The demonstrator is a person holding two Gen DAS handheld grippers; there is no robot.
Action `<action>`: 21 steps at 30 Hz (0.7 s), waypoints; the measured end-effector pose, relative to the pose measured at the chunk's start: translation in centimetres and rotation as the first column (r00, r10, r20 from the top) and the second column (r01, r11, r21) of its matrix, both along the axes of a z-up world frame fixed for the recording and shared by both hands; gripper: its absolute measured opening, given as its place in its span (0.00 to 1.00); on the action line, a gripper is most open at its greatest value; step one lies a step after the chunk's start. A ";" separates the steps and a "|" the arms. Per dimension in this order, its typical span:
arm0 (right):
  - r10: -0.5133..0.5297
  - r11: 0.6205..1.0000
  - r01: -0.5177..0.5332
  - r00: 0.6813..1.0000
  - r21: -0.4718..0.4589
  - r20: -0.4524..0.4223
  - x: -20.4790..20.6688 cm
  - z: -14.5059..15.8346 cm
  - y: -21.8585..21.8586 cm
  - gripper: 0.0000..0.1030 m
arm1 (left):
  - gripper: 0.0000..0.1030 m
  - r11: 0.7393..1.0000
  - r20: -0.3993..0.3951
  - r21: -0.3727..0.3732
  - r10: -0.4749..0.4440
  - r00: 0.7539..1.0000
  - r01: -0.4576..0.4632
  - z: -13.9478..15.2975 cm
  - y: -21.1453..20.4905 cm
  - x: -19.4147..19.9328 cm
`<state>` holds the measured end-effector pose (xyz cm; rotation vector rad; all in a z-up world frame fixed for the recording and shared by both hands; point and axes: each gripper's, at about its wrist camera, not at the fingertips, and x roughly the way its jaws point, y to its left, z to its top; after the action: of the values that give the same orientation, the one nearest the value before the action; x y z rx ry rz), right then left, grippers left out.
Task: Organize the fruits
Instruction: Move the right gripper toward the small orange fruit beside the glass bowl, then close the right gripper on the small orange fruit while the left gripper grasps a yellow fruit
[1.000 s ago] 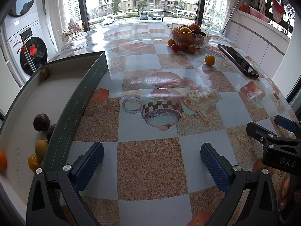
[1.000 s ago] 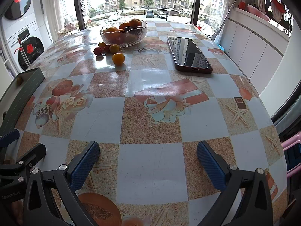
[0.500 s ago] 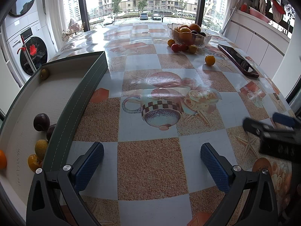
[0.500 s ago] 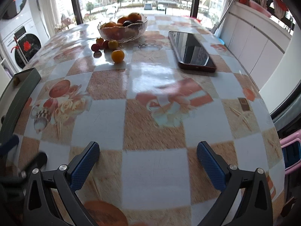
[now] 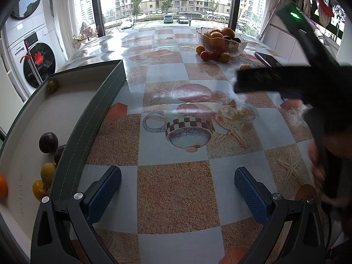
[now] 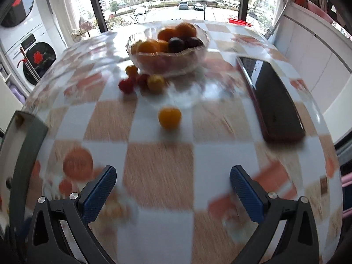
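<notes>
Holding your left gripper (image 5: 177,186) low over the checkered table (image 5: 178,189), you have its jaws spread wide with nothing between them, and the tray (image 5: 92,118) just to its left already holds several fruits, among them a dark plum (image 5: 48,139). Your right gripper (image 6: 173,184) is equally wide and empty, pointed at a lone orange fruit (image 6: 169,118) on the table, with the glass fruit bowl (image 6: 168,54) beyond it and a phone (image 6: 271,101) lying to the right.
</notes>
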<state>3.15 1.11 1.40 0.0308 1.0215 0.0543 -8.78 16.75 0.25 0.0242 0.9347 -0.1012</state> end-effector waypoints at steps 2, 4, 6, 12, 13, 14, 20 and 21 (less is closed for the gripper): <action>0.009 1.000 -0.009 1.000 -0.004 0.017 1.2 0.0 0.5 0.95 | 1.00 1.000 0.000 0.000 0.000 1.000 0.000 0.0 0.1 0.0; 0.014 1.000 -0.013 0.999 -0.017 0.037 2.3 0.2 1.1 0.86 | 1.00 1.000 0.000 0.000 0.000 1.000 0.000 0.0 0.1 0.0; 0.020 1.000 -0.019 0.998 -0.025 0.055 3.2 0.3 1.5 0.67 | 1.00 1.000 0.000 0.000 0.000 1.000 0.000 0.0 0.0 0.0; 0.004 1.000 -0.006 0.998 0.023 0.066 2.8 0.8 -0.1 0.22 | 1.00 1.000 0.000 0.000 0.000 1.000 0.000 0.0 0.1 0.0; 0.003 0.999 -0.007 0.998 0.054 0.058 2.4 0.9 -0.8 0.22 | 1.00 1.000 -0.001 0.000 -0.001 1.000 0.001 0.0 0.0 0.0; 0.005 0.998 -0.009 0.998 0.066 0.056 1.8 1.0 -1.3 0.22 | 1.00 1.000 -0.001 0.000 0.000 1.000 0.000 0.0 0.1 0.0; 0.026 0.994 -0.033 0.998 0.101 0.061 -3.4 0.8 -4.7 0.22 | 1.00 1.000 -0.051 0.006 -0.014 0.999 0.014 0.5 -1.3 2.0; 0.035 0.995 -0.041 0.997 0.091 0.069 -4.5 0.8 -5.2 0.22 | 1.00 1.000 -0.067 0.007 -0.021 0.998 0.022 0.7 -1.9 2.9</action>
<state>-1.38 -4.04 2.18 0.0936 0.9520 0.1367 -5.91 14.86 0.91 0.0383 1.0015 -0.1189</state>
